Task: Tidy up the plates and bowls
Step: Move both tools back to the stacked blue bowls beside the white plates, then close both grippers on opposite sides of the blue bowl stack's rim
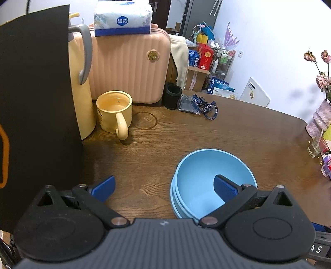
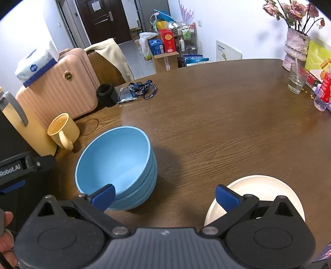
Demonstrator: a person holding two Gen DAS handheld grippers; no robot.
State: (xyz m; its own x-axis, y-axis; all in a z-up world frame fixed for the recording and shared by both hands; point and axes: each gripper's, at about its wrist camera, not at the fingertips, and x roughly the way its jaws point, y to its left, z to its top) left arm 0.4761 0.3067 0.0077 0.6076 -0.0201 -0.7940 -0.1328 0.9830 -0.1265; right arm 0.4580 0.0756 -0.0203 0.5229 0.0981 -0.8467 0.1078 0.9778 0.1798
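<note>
We see our left claw (image 1: 164,189) spread wide, grasping nothing; its right blue pad (image 1: 225,189) hangs over the inside of the stack of nested light-blue plastic bowls (image 1: 198,175), while the other pad is over bare wood. Whether that pad touches the bowl we cannot tell. Our right claw (image 2: 164,197) is likewise released and empty, its left blue pad (image 2: 103,196) in front of the near rim of the same bowl stack (image 2: 118,159) and its other pad over the near edge of the round cream-white plate (image 2: 262,190).

The bowls stand upright on the dark brown wooden counter (image 2: 227,128), at least 3 rims showing at the side. The plate lies flat on the counter to the right of the bowls, apart from them.

Past the bowls to the left stands a pale yellow ceramic mug (image 1: 114,112) with liquid in it, handle toward us, just beside a tall cream-yellow thermos jug with a grey handle (image 1: 81,82). A ring mark (image 1: 145,120) shows on the wood right of the mug. Behind them stands a ribbed pink hard-shell case (image 1: 128,66) with a blue-and-white tissue pack (image 1: 123,17) on top. Near it are a short black cylinder (image 1: 172,96) and a dark blue lanyard (image 1: 206,107). At the far right of the counter stand a clear drinking glass (image 2: 296,78) and a mottled pinkish vase of dried roses (image 2: 294,47).
</note>
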